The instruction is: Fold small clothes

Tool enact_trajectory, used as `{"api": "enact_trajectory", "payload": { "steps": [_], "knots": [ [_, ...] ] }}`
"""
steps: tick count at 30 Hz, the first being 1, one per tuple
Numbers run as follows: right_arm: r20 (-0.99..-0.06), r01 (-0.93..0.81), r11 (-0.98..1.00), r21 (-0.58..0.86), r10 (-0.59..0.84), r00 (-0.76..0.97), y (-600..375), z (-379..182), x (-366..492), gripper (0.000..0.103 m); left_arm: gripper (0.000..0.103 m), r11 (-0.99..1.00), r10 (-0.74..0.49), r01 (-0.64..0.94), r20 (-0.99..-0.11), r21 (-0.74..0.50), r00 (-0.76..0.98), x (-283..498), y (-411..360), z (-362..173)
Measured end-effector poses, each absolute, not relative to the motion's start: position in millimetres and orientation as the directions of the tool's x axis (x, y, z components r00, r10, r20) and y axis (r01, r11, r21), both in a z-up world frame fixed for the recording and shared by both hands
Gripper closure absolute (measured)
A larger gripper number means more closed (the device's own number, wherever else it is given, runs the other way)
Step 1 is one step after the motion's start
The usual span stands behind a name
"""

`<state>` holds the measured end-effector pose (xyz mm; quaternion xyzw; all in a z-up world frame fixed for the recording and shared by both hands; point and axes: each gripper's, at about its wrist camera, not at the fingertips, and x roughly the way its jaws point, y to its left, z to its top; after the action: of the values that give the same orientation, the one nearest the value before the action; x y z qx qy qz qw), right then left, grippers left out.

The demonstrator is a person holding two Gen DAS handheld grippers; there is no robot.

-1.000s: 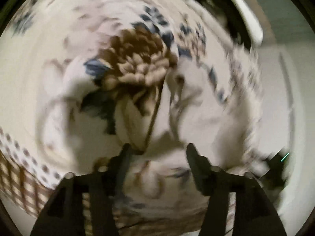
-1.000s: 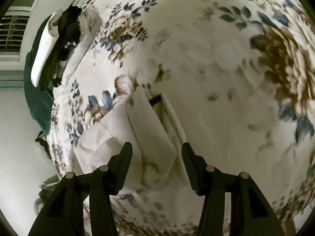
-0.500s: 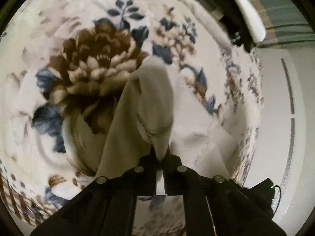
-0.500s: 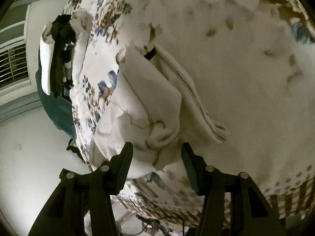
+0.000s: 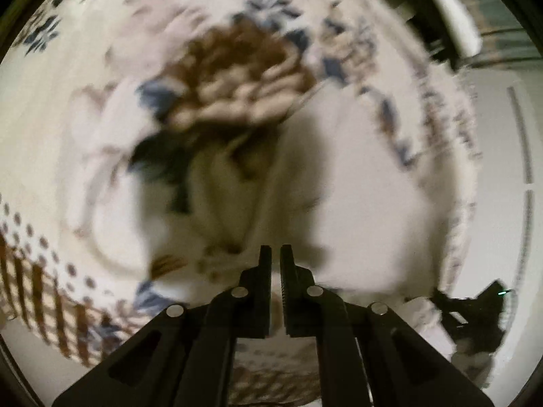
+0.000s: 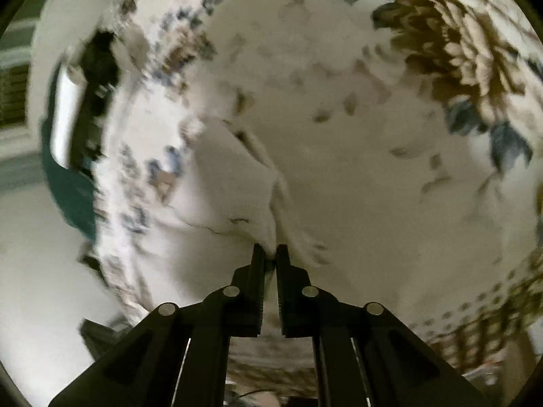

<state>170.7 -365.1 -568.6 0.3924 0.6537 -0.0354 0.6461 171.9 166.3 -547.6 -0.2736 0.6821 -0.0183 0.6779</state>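
bed cover: cream, brown and blue flower print, fills the area ahead of the tongs
border: dots and brown checks, low right of tongs
floor: pale, left of tongs
window: slatted, far left
teal furniture: left, beside bed edge
light: dim, warm

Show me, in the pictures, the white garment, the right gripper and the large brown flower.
white garment [image 6: 234,186], right wrist view, flat middle.
right gripper [image 6: 269,252], right wrist view, between fingertips.
large brown flower [image 6: 458,47], right wrist view, petals.
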Motion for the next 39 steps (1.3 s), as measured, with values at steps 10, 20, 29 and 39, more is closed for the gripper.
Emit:
{"api": "enact_trajectory", "payload": {
  "steps": [10,20,29,39],
  "knots": [
    [-0.926,0.44,0.816,0.375,0.353,0.136,-356.7,-543.4,191.1,0.051,0.022,0.922,-0.252,-0.246,-0.947,-0.298,0.199,187.7,169.4,-510.7],
    [-0.921,0.451,0.803,0.389,0.326,0.215,-352.6,-551.4,247.5,0.036,0.019,0.957,-0.232,-0.143,-0.963,-0.251,0.137,266.0,132.5,-550.9],
    [-0.94,0.443,0.83,0.34,0.308,0.145,-335.4,-570.9,250.0,0.036,0.0,0.969,-0.238,-0.069,-0.971,-0.239,0.019,286.3,117.3,-609.8],
    [-0.955,0.448,0.843,0.297,0.256,0.151,-325.4,-562.1,254.9,0.036,0.0,0.973,-0.22,-0.075,-0.976,-0.219,0.006,291.2,111.7,-608.3]
  ]
}}
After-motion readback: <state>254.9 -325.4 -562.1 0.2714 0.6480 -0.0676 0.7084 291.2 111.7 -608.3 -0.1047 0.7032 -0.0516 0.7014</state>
